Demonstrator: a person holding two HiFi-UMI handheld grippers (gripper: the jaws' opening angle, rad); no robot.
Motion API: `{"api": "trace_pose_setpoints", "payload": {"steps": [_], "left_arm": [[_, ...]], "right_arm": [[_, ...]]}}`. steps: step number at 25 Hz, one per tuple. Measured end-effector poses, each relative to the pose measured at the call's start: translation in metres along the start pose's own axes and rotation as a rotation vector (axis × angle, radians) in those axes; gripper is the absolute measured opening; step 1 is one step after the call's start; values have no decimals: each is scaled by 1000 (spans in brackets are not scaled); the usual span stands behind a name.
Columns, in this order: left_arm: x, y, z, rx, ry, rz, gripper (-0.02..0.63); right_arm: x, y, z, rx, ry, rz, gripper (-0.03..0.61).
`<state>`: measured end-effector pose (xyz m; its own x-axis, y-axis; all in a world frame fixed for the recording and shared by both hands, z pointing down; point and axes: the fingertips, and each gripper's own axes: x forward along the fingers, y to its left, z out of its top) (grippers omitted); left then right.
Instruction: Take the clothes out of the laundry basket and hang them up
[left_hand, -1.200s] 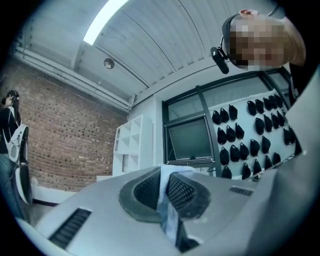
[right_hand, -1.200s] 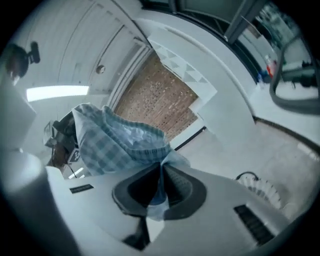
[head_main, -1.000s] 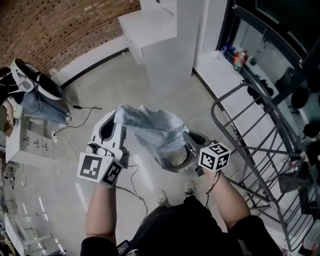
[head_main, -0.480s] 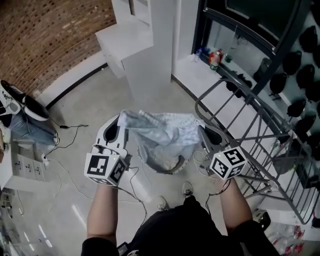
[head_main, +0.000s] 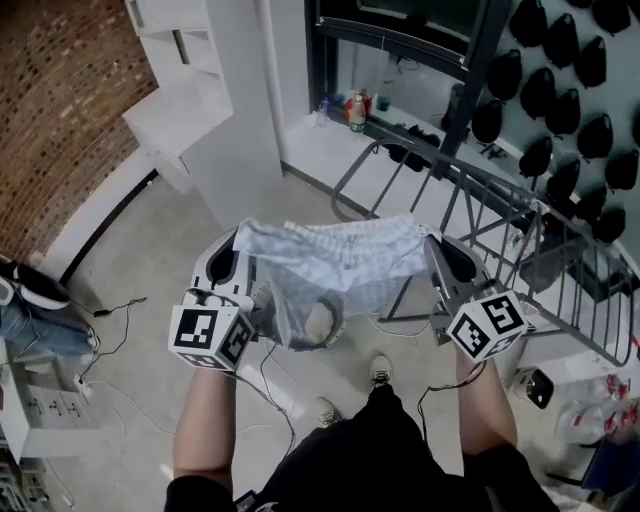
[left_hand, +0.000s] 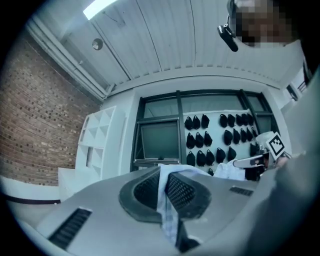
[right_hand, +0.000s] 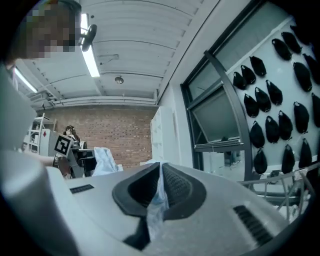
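Head view: left gripper (head_main: 238, 250) and right gripper (head_main: 432, 246) are up at about the same height, well apart. A pale blue checked garment (head_main: 335, 262) is stretched between them by its gathered top edge, and the rest hangs down in the middle. The drying rack (head_main: 470, 200) stands just behind and to the right of the right gripper, and the garment is not on it. A rounded grey shape (head_main: 318, 322) shows low in the hanging cloth. It may be the laundry basket below, can't confirm. Bottles (head_main: 352, 108) sit on the ledge by the window, a cable (head_main: 110, 308) runs over the floor at left, and the brick wall (head_main: 50, 110) is at upper left.

Left gripper view: jaws clenched on a fold of the garment (left_hand: 169, 212). The cloth is pinched between the ribbed pads (left_hand: 182, 190) and spills out over their tips. The right gripper's marker cube (left_hand: 276, 144) is at far right with more of the cloth beside it. Behind are a window (left_hand: 160, 142) and rows of black shapes on the wall (left_hand: 220, 135).

Right gripper view: jaws clamped on the other end, with a thin strip of cloth (right_hand: 156, 205) squeezed between the pads (right_hand: 175, 187). The left gripper's marker cube (right_hand: 63, 144) is at far left with pale cloth next to it. Rack bars (right_hand: 280, 187) are at lower right.
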<state>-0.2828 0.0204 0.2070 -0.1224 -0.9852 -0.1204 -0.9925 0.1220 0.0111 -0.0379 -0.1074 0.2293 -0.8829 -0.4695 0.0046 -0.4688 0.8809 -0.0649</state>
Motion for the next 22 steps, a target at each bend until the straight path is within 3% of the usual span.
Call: {"api": "trace_pose_setpoints", "payload": {"steps": [10, 22], "left_arm": [[71, -116, -4, -34, 1, -198, 8], [155, -217, -7, -29, 24, -276, 8]], "right_arm": [[-105, -86, 31, -36, -41, -220, 18], [-166, -190, 64, -56, -106, -323, 18]]}}
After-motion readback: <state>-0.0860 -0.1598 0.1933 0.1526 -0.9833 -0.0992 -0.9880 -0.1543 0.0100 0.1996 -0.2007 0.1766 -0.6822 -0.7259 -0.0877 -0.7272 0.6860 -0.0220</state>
